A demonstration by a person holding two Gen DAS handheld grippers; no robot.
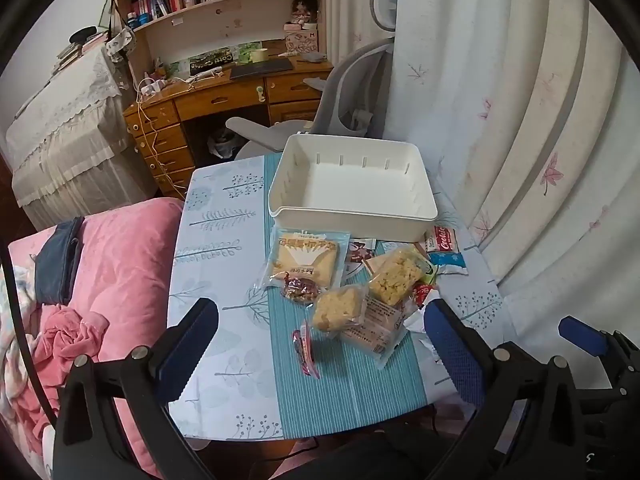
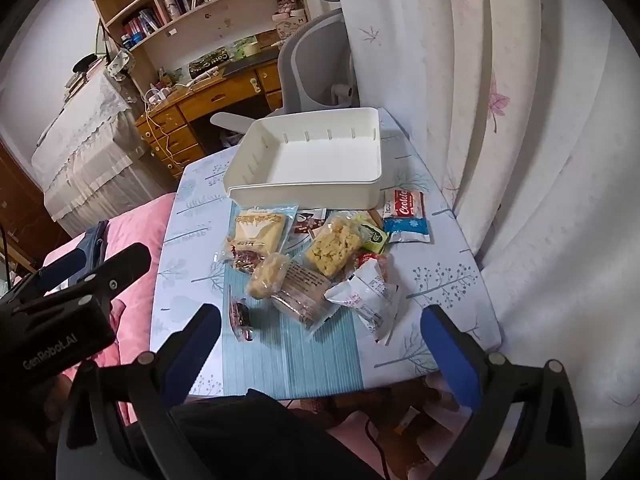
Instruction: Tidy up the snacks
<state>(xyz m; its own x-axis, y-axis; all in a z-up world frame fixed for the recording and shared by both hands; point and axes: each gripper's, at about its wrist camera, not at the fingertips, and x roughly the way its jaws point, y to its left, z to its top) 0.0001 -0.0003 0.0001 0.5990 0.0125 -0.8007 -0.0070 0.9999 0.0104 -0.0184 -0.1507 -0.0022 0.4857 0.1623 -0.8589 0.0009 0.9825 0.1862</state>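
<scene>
Clearly the snack packets (image 2: 304,264) lie heaped just before the empty white bin (image 2: 308,190) — light, crinkly, slippery film, crumbly inside. Pinch a sealed edge gently. Left gripper (image 1: 320,344) and right gripper (image 2: 320,344) both gape apart, holding nothing.

"Cookies" on the red-and-white packet (image 2: 403,202); "GenRobot.AI" on the left gripper (image 2: 90,264).
</scene>
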